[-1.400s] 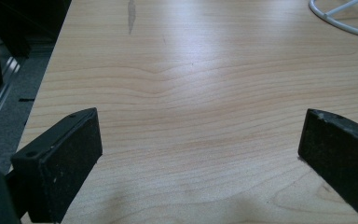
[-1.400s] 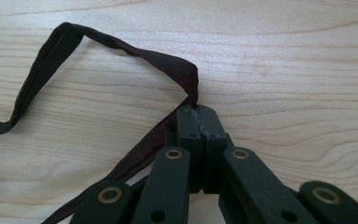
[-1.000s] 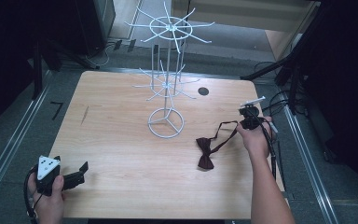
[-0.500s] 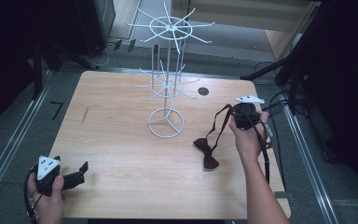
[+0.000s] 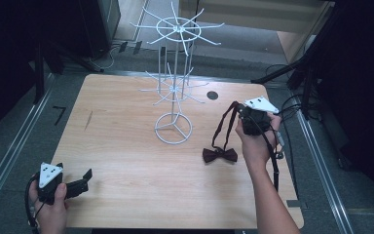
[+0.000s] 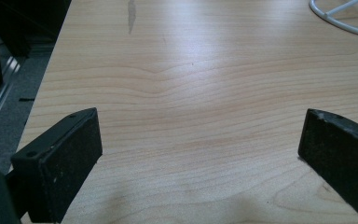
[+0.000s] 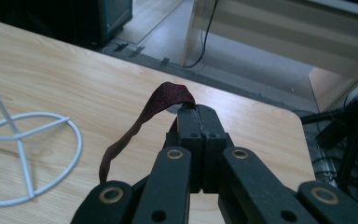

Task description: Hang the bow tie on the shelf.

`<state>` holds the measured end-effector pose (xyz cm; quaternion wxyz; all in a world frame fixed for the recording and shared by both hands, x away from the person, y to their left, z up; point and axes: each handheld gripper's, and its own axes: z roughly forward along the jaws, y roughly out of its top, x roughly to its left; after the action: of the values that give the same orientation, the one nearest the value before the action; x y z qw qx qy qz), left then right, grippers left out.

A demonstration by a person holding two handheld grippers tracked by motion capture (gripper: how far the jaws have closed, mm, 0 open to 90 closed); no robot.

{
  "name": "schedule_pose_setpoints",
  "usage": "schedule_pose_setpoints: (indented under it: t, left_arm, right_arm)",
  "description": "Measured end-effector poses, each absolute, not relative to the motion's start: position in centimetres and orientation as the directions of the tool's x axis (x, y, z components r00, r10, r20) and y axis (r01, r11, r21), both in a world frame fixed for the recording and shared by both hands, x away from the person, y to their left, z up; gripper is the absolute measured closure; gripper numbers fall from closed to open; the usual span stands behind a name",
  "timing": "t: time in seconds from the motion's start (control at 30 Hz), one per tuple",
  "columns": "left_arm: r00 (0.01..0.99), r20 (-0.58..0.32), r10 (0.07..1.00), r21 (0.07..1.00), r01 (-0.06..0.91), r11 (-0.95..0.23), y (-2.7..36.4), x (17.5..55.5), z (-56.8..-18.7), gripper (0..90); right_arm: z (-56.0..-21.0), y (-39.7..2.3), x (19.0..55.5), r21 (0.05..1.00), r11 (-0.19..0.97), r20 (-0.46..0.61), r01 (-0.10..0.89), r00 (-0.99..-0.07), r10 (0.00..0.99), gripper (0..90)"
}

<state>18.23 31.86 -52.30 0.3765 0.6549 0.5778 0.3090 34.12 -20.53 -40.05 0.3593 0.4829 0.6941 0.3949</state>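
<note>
High view places the white wire stand [image 5: 174, 105] near the middle of the wooden bench [image 5: 126, 161], and everything else can be set against it. To the right of the stand's ring base, the right tool [image 5: 237, 111] is held off the bench by a hand [image 5: 258, 141]; its jaws are pressed together on the dark red strap [image 5: 222, 127] of a bow tie [image 5: 219, 155]. The strap hangs down in a loop from the jaws, and the bow itself sits low, in front of and to the right of the ring base, at or just above the bench surface; which of the two cannot be told. Right gripper view shows the strap [image 7: 161, 100] pinched at the jaw tips. Well apart from the stand, at the bench's near left corner, the left tool [image 5: 80, 181] rests with its jaws wide apart and nothing between them.
</note>
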Motion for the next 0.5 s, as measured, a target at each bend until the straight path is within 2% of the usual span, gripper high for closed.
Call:
schedule_pose_setpoints:
  t: [0.5]
  left_arm:
    - [0.142,-0.030,0.989,0.850,0.524,-0.049,31.9,18.2,-52.3,0.1]
  right_arm:
    - [-38.0,-18.1,32.2,0.937,0.207,-0.094,0.282,-0.368,0.925,90.0]
